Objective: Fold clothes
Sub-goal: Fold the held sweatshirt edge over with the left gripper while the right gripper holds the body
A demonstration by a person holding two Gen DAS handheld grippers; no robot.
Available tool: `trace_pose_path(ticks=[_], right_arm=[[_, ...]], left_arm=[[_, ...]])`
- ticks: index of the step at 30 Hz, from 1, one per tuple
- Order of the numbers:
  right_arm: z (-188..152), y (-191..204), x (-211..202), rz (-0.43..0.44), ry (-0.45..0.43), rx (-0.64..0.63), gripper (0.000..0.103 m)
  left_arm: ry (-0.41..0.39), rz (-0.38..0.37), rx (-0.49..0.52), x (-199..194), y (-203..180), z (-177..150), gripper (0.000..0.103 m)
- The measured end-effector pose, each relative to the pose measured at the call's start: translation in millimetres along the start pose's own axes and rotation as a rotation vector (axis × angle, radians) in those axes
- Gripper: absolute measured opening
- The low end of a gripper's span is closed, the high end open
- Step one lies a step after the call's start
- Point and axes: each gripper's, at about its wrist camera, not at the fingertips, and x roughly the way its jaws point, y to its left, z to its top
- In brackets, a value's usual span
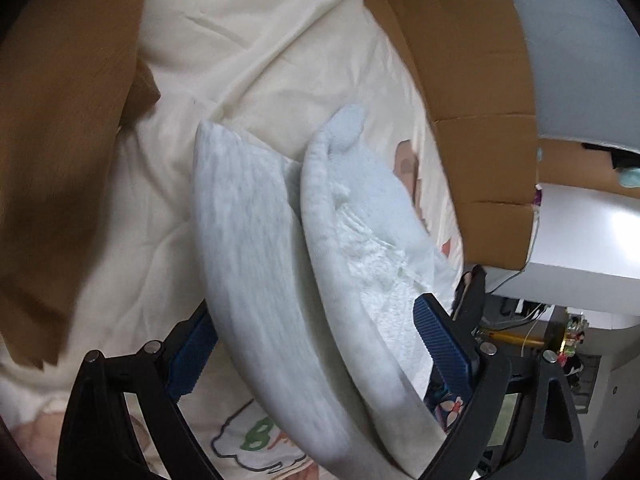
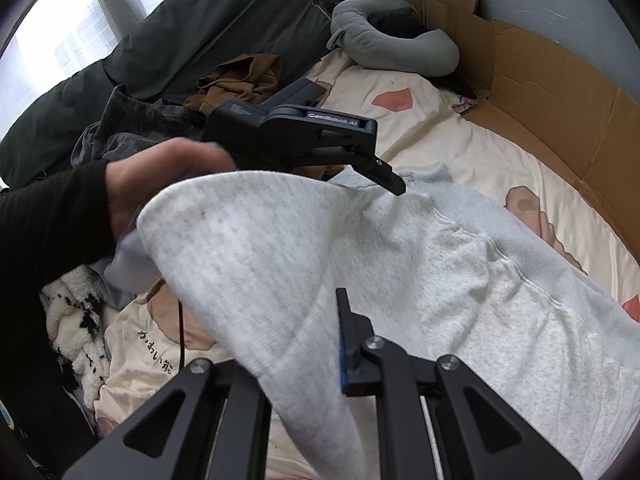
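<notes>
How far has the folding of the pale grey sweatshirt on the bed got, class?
Done: little; no finished fold shows. In hand: the right gripper is shut on a lifted flap of the pale grey fleece sweatshirt, while the left gripper straddles two raised folds of it, jaws not yet pressing. Left: laying the flap flat on the cream printed bedsheet, then the crumpled brown garment.

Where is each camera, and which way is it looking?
Left wrist: sits on the left gripper, looking down along its blue pads at the grey sweatshirt bunched between them on the cream bedsheet.
Right wrist: sits on the right gripper, shut on the sweatshirt, looking across the bed; the person's left hand shows.
Both share the sweatshirt, the left gripper, bedsheet and cardboard.
</notes>
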Motion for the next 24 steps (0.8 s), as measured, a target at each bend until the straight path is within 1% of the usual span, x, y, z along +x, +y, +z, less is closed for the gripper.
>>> trace_pose_path(ticks=[1, 3, 4, 5, 6, 9, 13, 18, 24], right_arm=[[0.1, -0.1, -0.1, 0.0, 0.0, 0.0, 0.009], [0.1, -0.6, -0.2, 0.001, 0.0, 0.001, 0.009], [0.1, -1.0, -0.1, 0.001, 0.001, 0.002, 0.009], [-0.2, -1.9, -0.5, 0.001, 0.002, 0.004, 0.009], [-0.4, -2.7, -1.0, 0.001, 0.002, 0.006, 0.009], [-0.7, -4.5, -6.1, 0.002, -0.005, 0.003, 0.008], [-0.7, -4.4, -18.8, 0.012, -0.016, -0.002, 0.008], [-5.4, -2.8, -43.4, 0.026, -0.038, -0.013, 0.008], [-20.9, -14.8, -80.6, 0.042, -0.078, 0.035, 0.008]], left_arm=[[0.01, 0.017, -0.012, 1.9, 3.4, 3.6, 0.071], [0.023, 0.045, -0.038, 3.5, 6.8, 8.1, 0.033], [0.021, 0.053, -0.034, 2.7, 5.8, 9.4, 0.024], [0.018, 0.059, -0.024, 1.2, 3.9, 9.7, 0.017], [0.015, 0.065, -0.013, -0.3, 2.1, 10.0, 0.014], [-0.013, 0.045, 0.003, -10.8, -7.5, 10.7, 0.011], [-0.03, 0.027, 0.042, -18.8, -35.4, 10.6, 0.01], [-0.054, -0.03, 0.113, -29.1, -86.5, 5.6, 0.01], [-0.059, -0.104, 0.181, -26.0, -146.3, -6.2, 0.01]])
